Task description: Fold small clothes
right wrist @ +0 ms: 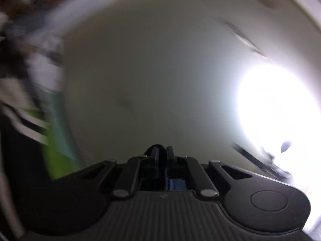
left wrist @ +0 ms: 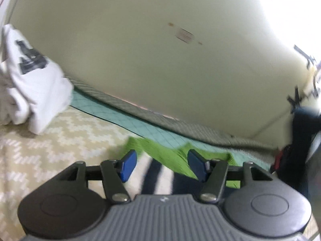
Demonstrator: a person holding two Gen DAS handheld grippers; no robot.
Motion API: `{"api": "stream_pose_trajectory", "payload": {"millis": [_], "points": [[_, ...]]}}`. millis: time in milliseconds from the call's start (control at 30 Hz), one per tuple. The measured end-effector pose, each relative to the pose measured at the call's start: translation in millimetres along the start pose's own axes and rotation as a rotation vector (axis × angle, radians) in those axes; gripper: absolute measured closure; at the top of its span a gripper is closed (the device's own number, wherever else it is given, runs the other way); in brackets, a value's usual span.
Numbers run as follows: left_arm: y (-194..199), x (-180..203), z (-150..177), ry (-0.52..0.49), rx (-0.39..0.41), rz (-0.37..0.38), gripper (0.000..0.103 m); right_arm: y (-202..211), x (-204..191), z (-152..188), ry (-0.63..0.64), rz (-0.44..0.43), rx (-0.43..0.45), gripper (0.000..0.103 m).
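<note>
In the left wrist view my left gripper [left wrist: 160,165] is open, its blue pads spread above a small garment with a green part [left wrist: 168,156] and navy and white stripes [left wrist: 158,180] lying on the bed. Nothing is between the pads. In the right wrist view my right gripper [right wrist: 162,154] is shut, its fingers pressed together and pointing at a bare wall; I see nothing held in it. A blurred green and striped cloth [right wrist: 54,156] shows at that view's left edge.
A white garment with dark print [left wrist: 34,80] lies bunched at the left on the cream zigzag bedcover [left wrist: 50,150]. A teal quilt [left wrist: 120,118] and grey quilted edge run along the pale wall [left wrist: 160,60]. A dark object [left wrist: 297,140] stands at the right. A bright light [right wrist: 280,110] glares.
</note>
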State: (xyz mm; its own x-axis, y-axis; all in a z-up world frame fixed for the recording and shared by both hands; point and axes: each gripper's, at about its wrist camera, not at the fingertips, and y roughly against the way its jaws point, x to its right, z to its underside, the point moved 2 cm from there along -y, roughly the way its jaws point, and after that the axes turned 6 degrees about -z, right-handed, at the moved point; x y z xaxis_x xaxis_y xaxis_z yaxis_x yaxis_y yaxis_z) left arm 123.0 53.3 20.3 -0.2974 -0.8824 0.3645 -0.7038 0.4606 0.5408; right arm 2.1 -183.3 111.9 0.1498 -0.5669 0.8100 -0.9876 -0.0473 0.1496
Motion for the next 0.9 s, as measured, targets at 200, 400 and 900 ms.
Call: {"api": "stream_pose_trajectory", "payload": {"millis": [200,400,900], "points": [[0.5,-16.4,-7.4,0.062,-0.010,0.016,0.045,-29.1,-20.0,-9.1,0.046,-0.181,0.049,0.060],[-5.2,12.4,6.3,-0.042,-0.040,0.045,0.043,-10.8,82.7,88.3,-0.749,-0.155,-0.229,0.042],[-45.2,52.6,46.5,-0.371,-0.088,-0.206,0.042,18.5,27.8,230.5,-1.500,-0.053,-0.477,0.093]]}}
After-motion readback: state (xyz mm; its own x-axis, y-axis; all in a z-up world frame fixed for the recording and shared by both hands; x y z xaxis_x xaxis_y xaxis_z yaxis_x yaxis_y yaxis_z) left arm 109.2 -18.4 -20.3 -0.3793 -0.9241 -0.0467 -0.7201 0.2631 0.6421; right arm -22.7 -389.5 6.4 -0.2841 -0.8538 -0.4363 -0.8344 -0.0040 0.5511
